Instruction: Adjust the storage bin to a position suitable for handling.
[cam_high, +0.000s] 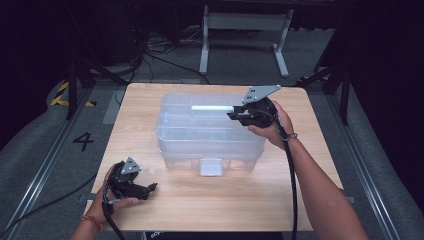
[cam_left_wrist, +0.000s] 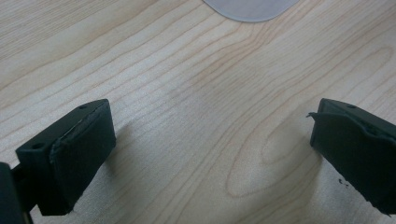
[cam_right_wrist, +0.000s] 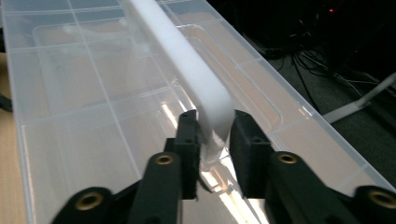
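Note:
A clear plastic storage box (cam_high: 210, 135) with a compartmented lid (cam_right_wrist: 84, 93) stands in the middle of the wooden table (cam_high: 300, 165). A white handle (cam_high: 212, 107) runs along the top of the lid. My right gripper (cam_high: 235, 115) reaches in from the right, and its jaws are shut on the near end of that white handle (cam_right_wrist: 187, 60), one pad on each side. My right gripper (cam_right_wrist: 215, 140) points along the handle. My left gripper (cam_high: 152, 187) lies low near the table's front left, open, with bare wood between its jaws (cam_left_wrist: 210, 140).
A pale grey latch (cam_high: 211, 166) sits on the box's front wall, and its rounded tab (cam_left_wrist: 250, 9) lies just ahead of the left gripper. Beyond the table's far edge are a white stand (cam_high: 245, 35) and floor cables (cam_high: 150, 55).

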